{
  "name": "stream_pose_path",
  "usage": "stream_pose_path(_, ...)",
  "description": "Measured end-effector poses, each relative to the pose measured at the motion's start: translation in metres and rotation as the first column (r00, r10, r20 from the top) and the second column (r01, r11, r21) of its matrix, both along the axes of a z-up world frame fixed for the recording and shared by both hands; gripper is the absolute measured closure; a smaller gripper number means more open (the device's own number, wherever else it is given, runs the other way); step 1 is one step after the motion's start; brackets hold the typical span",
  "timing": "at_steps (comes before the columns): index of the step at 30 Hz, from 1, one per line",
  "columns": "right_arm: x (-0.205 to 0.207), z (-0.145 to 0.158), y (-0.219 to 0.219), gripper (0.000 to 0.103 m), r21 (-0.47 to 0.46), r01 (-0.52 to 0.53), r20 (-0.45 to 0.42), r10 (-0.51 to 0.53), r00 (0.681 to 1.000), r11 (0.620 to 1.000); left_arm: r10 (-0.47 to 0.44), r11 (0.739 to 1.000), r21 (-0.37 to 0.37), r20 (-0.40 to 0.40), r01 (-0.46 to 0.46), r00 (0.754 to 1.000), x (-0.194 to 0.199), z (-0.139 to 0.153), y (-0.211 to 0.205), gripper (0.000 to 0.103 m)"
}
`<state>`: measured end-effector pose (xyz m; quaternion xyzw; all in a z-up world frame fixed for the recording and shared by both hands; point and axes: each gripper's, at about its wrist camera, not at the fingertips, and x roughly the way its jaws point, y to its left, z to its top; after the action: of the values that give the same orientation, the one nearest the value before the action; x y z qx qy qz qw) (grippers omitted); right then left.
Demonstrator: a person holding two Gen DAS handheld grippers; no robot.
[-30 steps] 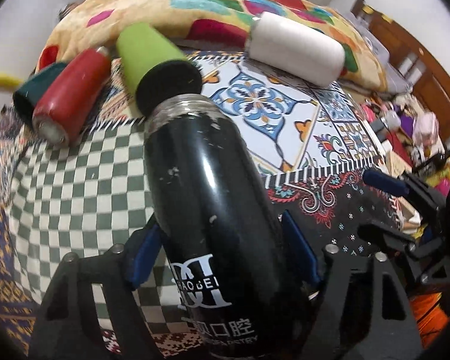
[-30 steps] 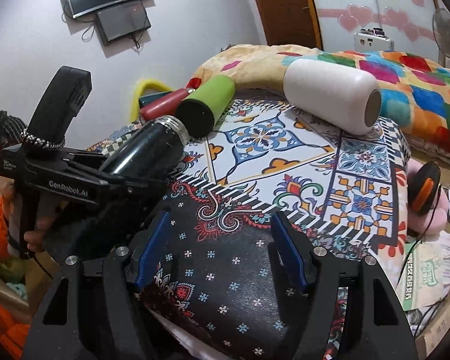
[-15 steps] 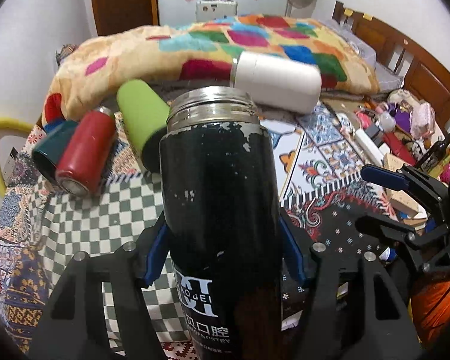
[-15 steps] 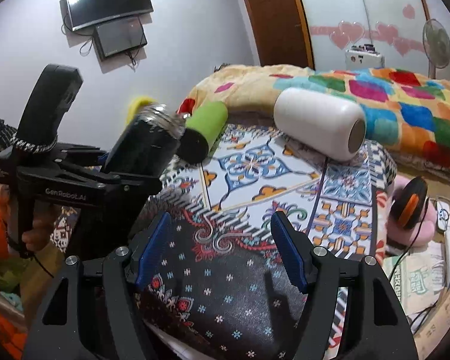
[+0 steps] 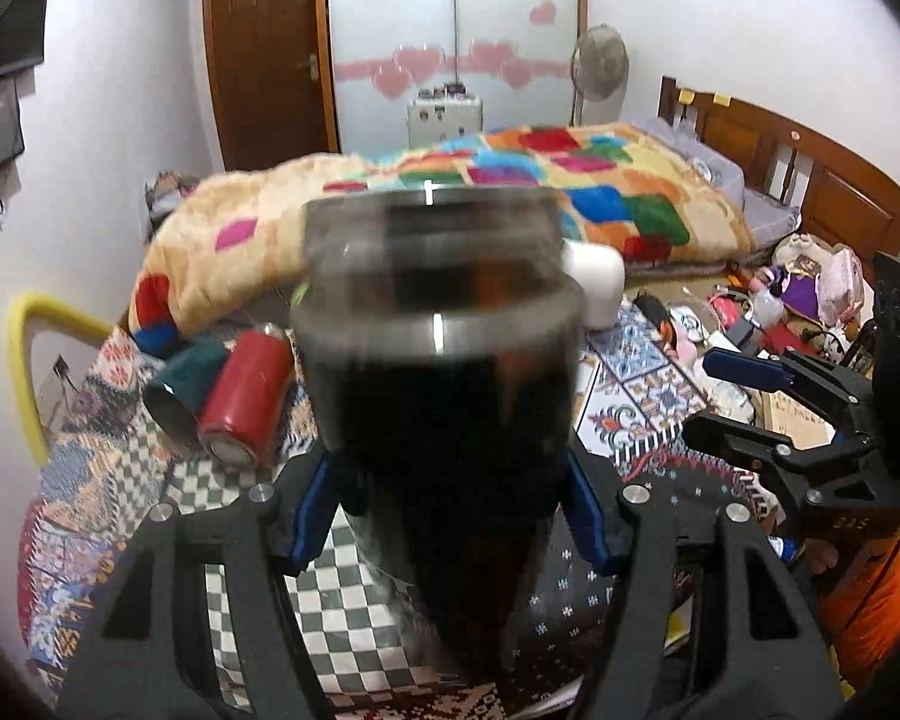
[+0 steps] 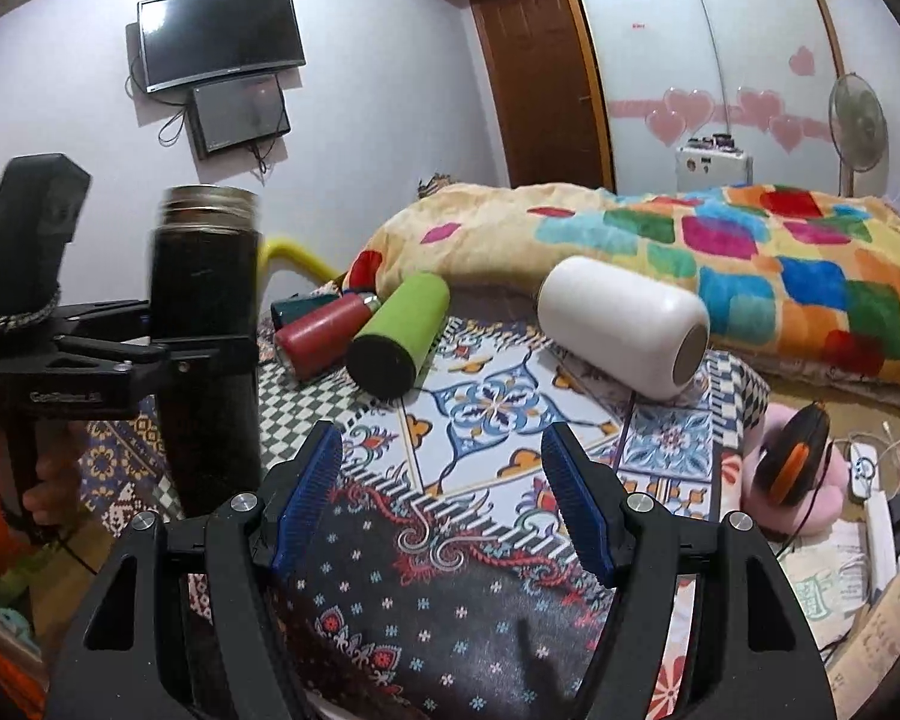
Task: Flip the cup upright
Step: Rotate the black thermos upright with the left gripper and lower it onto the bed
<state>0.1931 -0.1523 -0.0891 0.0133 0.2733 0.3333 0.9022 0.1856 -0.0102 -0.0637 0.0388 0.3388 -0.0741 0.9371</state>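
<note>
Swung from a steep tilt a second ago to vertical, the black cylindrical steel cup [image 5: 444, 396] with its threaded silver rim at 12 o'clock is clamped between the blue pads [image 5: 309, 510] of the left gripper [image 5: 444, 516]. Its base is judged to hang above the patterned cloth [image 6: 480, 414], so only lowering remains. At 3 o'clock, the right gripper [image 6: 441, 504] is held spread and empty.

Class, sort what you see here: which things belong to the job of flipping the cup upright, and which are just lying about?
Part of the job:
black cup, near upright
left gripper, clamped on it

Lying about:
white cup, on its side
green cup, on its side
red cup, on its side
headphones
right gripper, open, holding nothing
</note>
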Motion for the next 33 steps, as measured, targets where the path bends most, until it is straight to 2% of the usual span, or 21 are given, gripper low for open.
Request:
stream_pose_path(11,0.001,0.014,-0.002,0.033,0.007,0.05,0.056,-0.05,0.997,0.999,-0.017,0.999,-0.033,0.072,0.02,0.997,0.016,0.009,-0.007,0.039)
stream_pose_path(16,0.001,0.012,-0.001,0.032,-0.005,0.052,0.056,-0.052,0.997,0.999,-0.028,0.999,-0.033,0.071,0.03,0.997,0.024,0.003,-0.013,0.039)
stream_pose_path(24,-0.003,0.012,0.0,0.032,-0.019,0.053,0.067,-0.052,0.996,0.998,-0.029,0.999,-0.043,0.027,0.03,0.999,0.033,-0.013,-0.018,0.039)
stream_pose_path(33,-0.002,0.007,0.004,0.03,-0.023,0.052,0.053,-0.05,0.997,0.998,-0.019,0.999,-0.042,0.042,0.02,0.999,0.033,-0.016,-0.016,0.039)
